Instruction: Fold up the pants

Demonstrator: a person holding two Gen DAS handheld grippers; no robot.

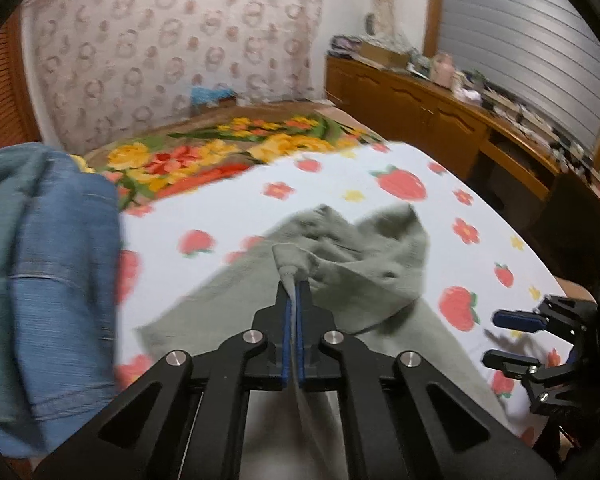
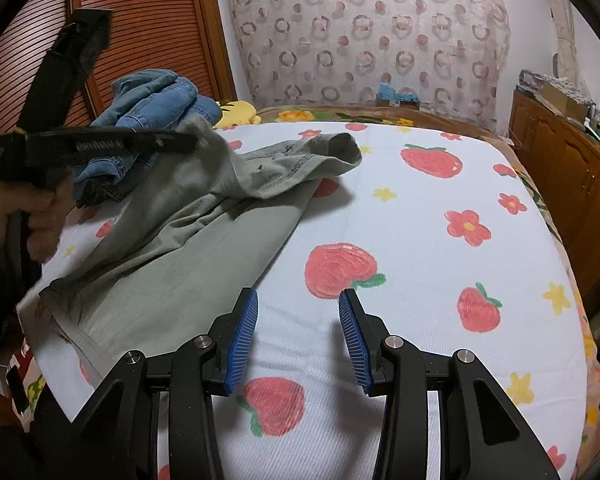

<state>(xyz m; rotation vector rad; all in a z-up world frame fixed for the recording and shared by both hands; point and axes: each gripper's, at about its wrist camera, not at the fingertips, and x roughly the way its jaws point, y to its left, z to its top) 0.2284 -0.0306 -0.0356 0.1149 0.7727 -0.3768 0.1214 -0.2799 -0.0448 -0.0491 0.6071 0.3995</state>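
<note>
Left gripper (image 1: pixel 294 300): jaws pinched tight on a fold of the grey-green pants (image 1: pixel 364 264); cloth lifted
Right gripper (image 2: pixel 298 332): jaws wide, holding nothing, over the strawberry sheet (image 2: pixel 420 240)
Jeans (image 2: pixel 156 100): heaped behind the pants

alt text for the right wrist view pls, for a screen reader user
The right gripper hangs open and empty over a strawberry-print bedsheet. To its left, the left gripper lifts a fold of grey-green pants off the sheet. Blue jeans are piled behind them.
</note>
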